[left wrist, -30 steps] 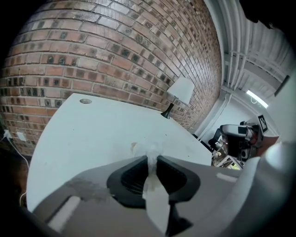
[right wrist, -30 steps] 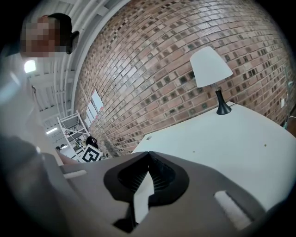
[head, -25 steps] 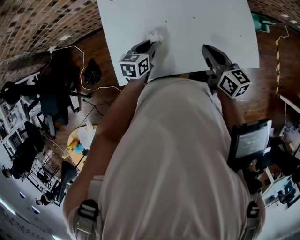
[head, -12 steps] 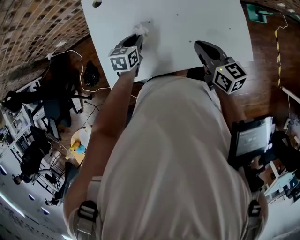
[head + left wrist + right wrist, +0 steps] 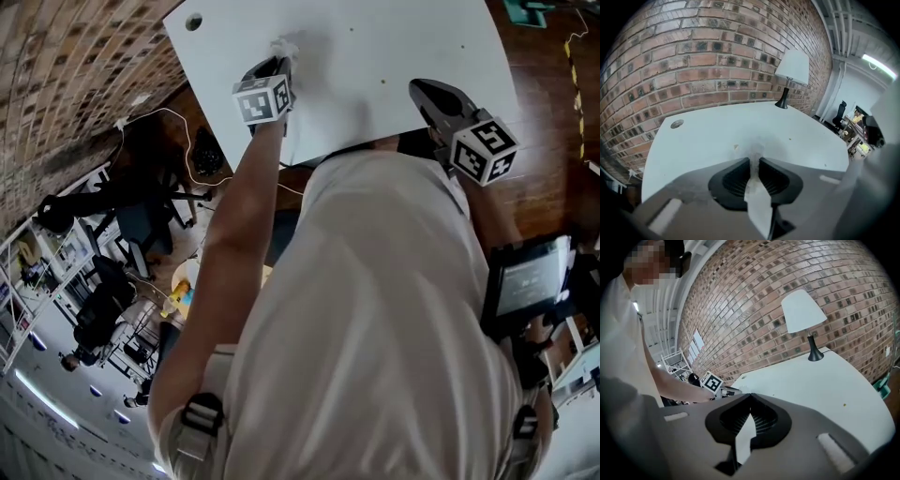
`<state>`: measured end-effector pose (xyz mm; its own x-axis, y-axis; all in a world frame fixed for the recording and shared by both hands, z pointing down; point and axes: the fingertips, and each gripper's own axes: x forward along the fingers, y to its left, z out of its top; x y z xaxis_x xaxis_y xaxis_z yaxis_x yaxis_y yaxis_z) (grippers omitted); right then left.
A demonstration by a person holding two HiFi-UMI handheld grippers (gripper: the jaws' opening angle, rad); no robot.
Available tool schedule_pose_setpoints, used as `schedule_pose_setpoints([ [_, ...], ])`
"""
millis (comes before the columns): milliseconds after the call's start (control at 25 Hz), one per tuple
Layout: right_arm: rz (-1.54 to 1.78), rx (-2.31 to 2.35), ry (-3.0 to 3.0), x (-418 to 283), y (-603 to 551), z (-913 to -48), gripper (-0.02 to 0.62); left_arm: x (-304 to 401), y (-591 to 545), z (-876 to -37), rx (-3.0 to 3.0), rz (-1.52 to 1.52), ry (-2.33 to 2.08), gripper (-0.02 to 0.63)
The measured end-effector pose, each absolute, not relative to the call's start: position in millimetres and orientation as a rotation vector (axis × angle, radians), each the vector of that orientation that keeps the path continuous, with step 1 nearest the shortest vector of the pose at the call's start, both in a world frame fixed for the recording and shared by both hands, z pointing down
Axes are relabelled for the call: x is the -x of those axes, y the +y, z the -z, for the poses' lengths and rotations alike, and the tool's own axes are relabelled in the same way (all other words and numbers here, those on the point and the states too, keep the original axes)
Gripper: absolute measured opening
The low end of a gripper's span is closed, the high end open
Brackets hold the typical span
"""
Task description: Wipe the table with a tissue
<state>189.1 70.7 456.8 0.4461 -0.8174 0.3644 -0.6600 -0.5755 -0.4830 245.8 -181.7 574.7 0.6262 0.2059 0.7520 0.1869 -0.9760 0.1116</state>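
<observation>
Two grippers show in the head view: the left gripper (image 5: 278,67) holds a tissue (image 5: 284,45) to the table (image 5: 394,47) near its left edge, and the person's torso hides the near edge. Left gripper view alone shows narrow jaws pinching the tissue, its tip blurred, and a lamp (image 5: 791,75). Right gripper (image 5: 750,396) view: jaws closed, empty.

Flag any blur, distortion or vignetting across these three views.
Head view: heavy fisheye, and everything beyond the table curls toward the rim. Left gripper view: black vignette corners, and the tissue is soft up close. Right gripper view: the brick wall bows, and the lamp is sharp.
</observation>
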Motion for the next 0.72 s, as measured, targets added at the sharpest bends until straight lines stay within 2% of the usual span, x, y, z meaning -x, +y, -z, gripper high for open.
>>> schedule_pose_setpoints([
  [360, 0.837, 2.455, 1.150, -193.5, 104.6, -456.3, 0.008, -271.7, -218.0, -577.0, -2.986, -1.344, 0.106, 0.067],
  [720, 0.835, 2.477, 1.064, -195.5, 124.4, -459.9, 0.008, -273.6, -203.3, -605.4, -3.226, -1.457, 0.203, 0.067],
])
